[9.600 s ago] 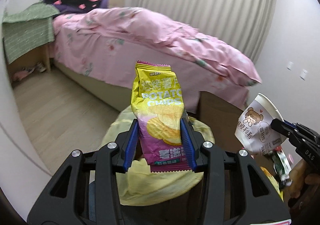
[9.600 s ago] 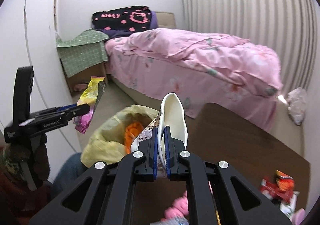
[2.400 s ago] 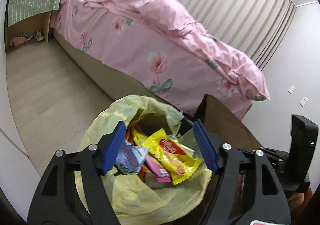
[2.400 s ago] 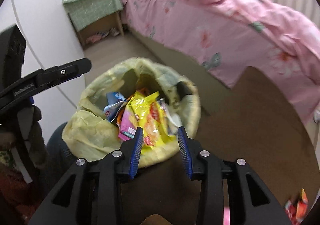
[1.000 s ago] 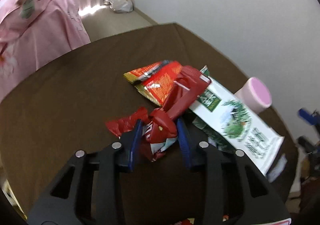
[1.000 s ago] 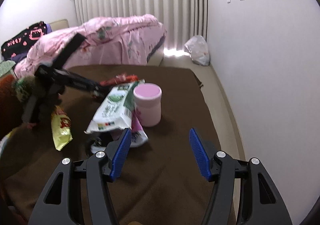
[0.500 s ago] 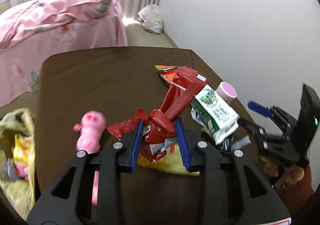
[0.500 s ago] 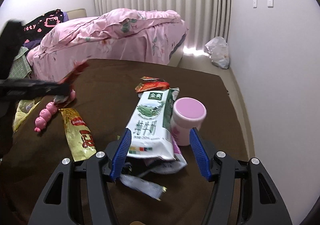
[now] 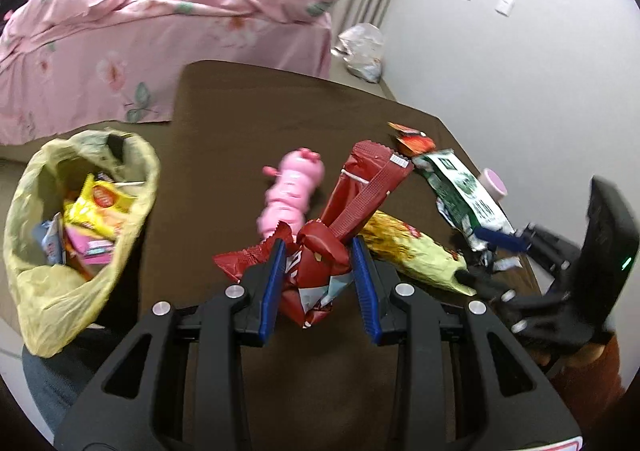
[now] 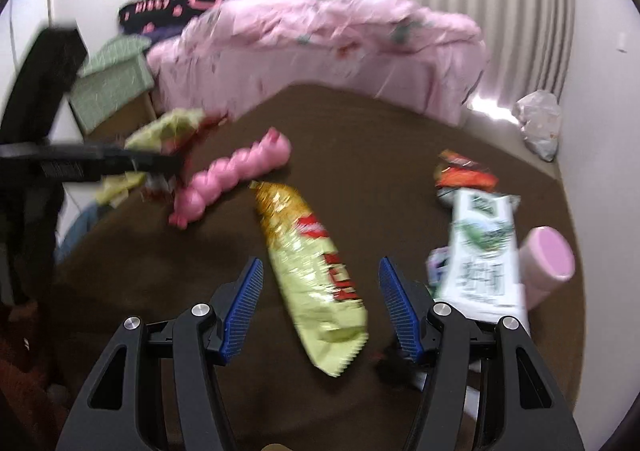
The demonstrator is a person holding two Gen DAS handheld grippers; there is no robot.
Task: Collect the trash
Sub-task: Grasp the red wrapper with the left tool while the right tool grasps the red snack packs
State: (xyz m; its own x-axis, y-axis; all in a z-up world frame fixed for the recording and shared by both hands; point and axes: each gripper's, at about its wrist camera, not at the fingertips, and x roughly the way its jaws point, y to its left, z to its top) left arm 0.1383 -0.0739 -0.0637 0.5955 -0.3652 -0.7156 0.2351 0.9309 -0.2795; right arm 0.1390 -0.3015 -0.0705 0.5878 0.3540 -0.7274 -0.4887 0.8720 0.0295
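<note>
My left gripper (image 9: 318,255) is shut on a crumpled red wrapper (image 9: 360,187), held above the brown table (image 9: 240,111). The yellow trash bag (image 9: 44,291), with several wrappers inside, hangs off the table's left edge. My right gripper (image 10: 320,283) stands open low over a gold-green snack bag (image 10: 312,251) lying on the table, fingers on either side without touching it. In the right wrist view the left gripper (image 10: 172,163) shows blurred at the left, with the trash bag (image 10: 168,127) behind it. The right gripper (image 9: 480,257) appears at the right of the left wrist view.
A pink caterpillar toy (image 9: 292,191) lies mid-table. A white-green milk carton (image 10: 484,251), a pink cup (image 10: 548,255) and an orange wrapper (image 10: 464,175) sit at the table's right. A pink bed (image 9: 160,11) stands beyond; a white bag (image 9: 360,51) is on the floor.
The left gripper has swung left with the red wrapper, bringing the trash bag into view. The right gripper has shifted left from over the milk carton to over the gold-green snack bag.
</note>
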